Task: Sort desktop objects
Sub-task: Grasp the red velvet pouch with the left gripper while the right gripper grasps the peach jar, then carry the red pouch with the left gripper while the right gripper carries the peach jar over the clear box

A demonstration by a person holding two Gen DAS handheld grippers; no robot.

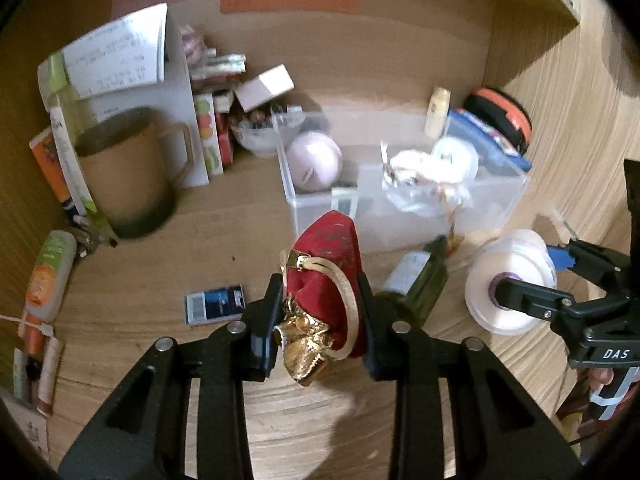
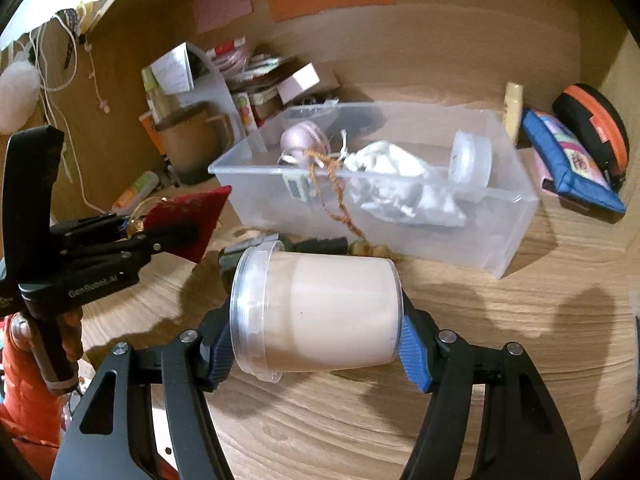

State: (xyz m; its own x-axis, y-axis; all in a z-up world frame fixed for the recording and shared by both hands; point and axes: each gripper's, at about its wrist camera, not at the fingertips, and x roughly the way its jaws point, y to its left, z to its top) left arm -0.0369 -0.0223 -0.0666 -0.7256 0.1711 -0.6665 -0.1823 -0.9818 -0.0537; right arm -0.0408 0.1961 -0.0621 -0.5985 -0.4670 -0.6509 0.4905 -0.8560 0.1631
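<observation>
Left tool [image 1: 320,312] pinches a red pouch [image 1: 332,256] at its gathered neck, above the worktop [image 1: 160,272]; soft, light, likely to sag. Right tool [image 2: 316,328] clamps a tub [image 2: 320,312] end to end; rigid, smooth plastic, may slip. Bin [image 2: 508,240] lies just ahead.

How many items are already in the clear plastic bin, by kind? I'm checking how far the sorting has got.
Inside the clear plastic bin:
Pale pink ball: 1
White crumpled bag: 1
Clear lidded jar: 1
Small labelled card: 1
Brown cord, trailing over the wall: 1
Total: 5

Not yet in: red pouch in left gripper, cream-filled tub in right gripper.
</observation>
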